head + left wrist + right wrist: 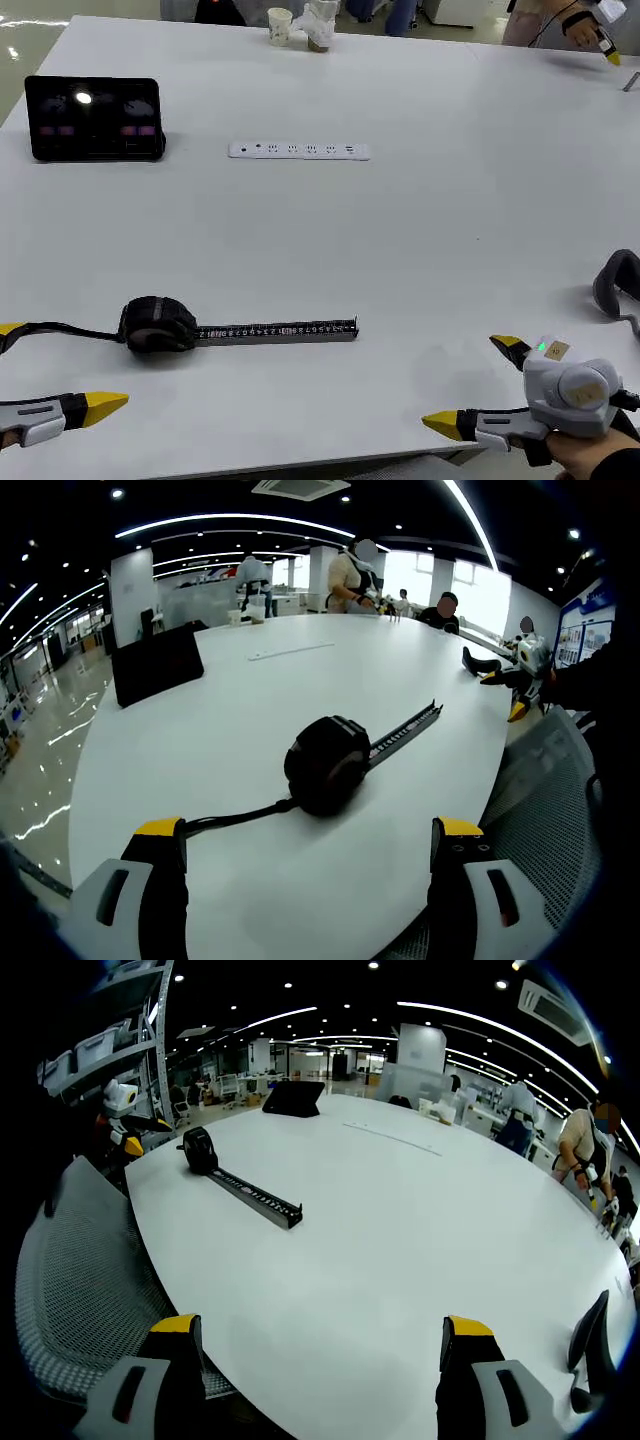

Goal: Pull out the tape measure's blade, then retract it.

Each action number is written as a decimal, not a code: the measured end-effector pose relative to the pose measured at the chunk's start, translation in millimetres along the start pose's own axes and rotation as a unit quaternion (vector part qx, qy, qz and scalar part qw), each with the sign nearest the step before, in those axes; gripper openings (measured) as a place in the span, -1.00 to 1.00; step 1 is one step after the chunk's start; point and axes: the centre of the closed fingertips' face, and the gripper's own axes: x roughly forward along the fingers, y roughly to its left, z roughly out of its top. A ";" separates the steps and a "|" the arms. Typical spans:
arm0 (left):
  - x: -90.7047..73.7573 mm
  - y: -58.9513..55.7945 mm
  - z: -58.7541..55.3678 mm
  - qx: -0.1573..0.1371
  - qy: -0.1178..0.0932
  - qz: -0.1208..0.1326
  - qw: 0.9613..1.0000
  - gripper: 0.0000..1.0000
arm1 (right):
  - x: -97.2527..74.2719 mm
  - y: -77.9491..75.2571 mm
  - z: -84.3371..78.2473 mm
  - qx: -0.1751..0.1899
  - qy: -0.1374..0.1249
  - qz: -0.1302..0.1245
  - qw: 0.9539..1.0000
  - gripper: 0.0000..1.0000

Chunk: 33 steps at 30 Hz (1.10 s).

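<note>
A black tape measure (156,325) lies on the white table (400,230) at the front left. Its blade (280,331) is drawn out to the right and lies flat, and a black wrist strap (60,329) trails left from the case. My left gripper (55,365) stands open just left of the case, its yellow tips on either side of the strap end. In the left gripper view the case (328,763) sits ahead of the open left gripper (308,830). My right gripper (472,383) is open at the front right, well away from the blade's hook (290,1217).
At the back left stands a dark tablet (95,118), with a white power strip (298,151) to its right. Paper cups (282,25) are at the far edge. A grey curved object (615,285) lies at the right edge. Another person's gripper (605,40) works at the far right.
</note>
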 end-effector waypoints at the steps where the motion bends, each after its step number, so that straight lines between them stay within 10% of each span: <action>1: 0.4 -0.2 -0.3 0.000 0.001 0.000 1.000 0.97 | -0.1 0.2 -0.4 0.001 0.000 0.001 1.000 0.98; 33: 20.1 2.2 -4.9 -0.018 0.034 0.041 0.998 0.98 | 13.6 11.3 -0.7 -0.008 0.031 0.019 0.999 0.98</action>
